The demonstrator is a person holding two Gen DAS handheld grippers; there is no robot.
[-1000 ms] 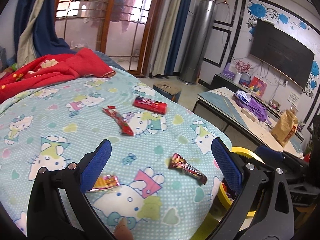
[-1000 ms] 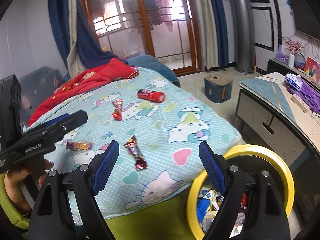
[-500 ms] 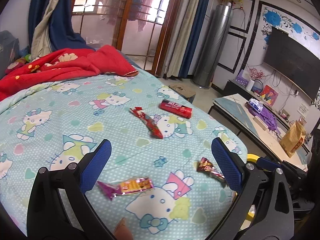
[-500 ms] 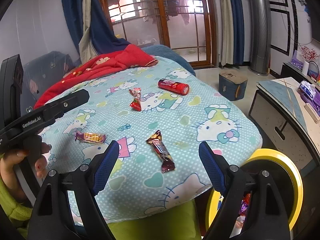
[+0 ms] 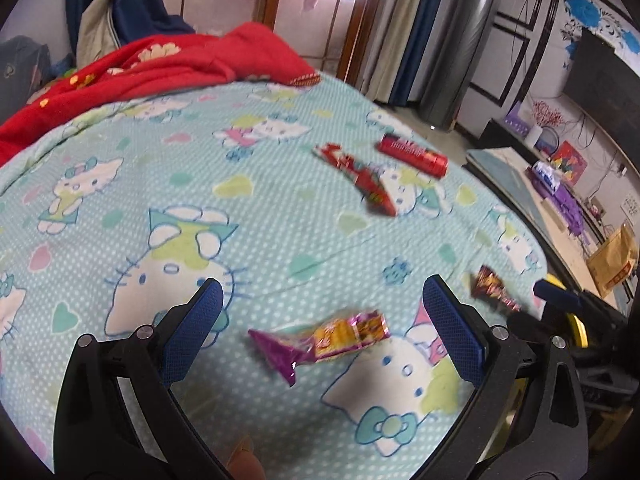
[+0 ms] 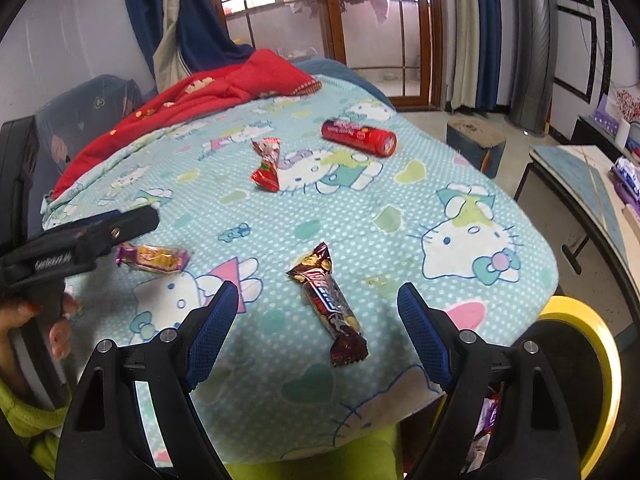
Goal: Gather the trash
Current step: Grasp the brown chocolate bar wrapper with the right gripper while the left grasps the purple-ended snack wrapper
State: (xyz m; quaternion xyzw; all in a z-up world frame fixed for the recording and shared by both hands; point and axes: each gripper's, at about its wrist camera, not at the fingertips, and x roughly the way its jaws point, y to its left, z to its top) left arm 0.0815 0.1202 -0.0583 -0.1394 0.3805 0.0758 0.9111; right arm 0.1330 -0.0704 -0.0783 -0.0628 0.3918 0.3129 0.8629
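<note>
Four pieces of trash lie on the Hello Kitty bedspread (image 5: pixel 280 240). A purple-and-yellow wrapper (image 5: pixel 324 340) lies between the fingers of my open left gripper (image 5: pixel 320 328); it also shows in the right wrist view (image 6: pixel 154 258). A brown candy-bar wrapper (image 6: pixel 330 300) lies between the fingers of my open right gripper (image 6: pixel 320 320); it also shows in the left wrist view (image 5: pixel 494 290). A red wrapper (image 5: pixel 360 180) (image 6: pixel 267 166) and a red tube (image 5: pixel 412 154) (image 6: pixel 358 138) lie farther back. The yellow-rimmed trash bin (image 6: pixel 576 380) stands at the bed's right edge, with trash inside.
A red blanket (image 5: pixel 140 64) is heaped at the far left of the bed. A low table (image 5: pixel 560 216) with purple items and a brown bag stands right of the bed. A small box stool (image 6: pixel 476 148) sits on the floor beyond.
Both grippers have moved forward and down toward the bed. The purple-and-yellow wrapper now lies between the left fingers, the brown wrapper between the right fingers. Both stay open.
</note>
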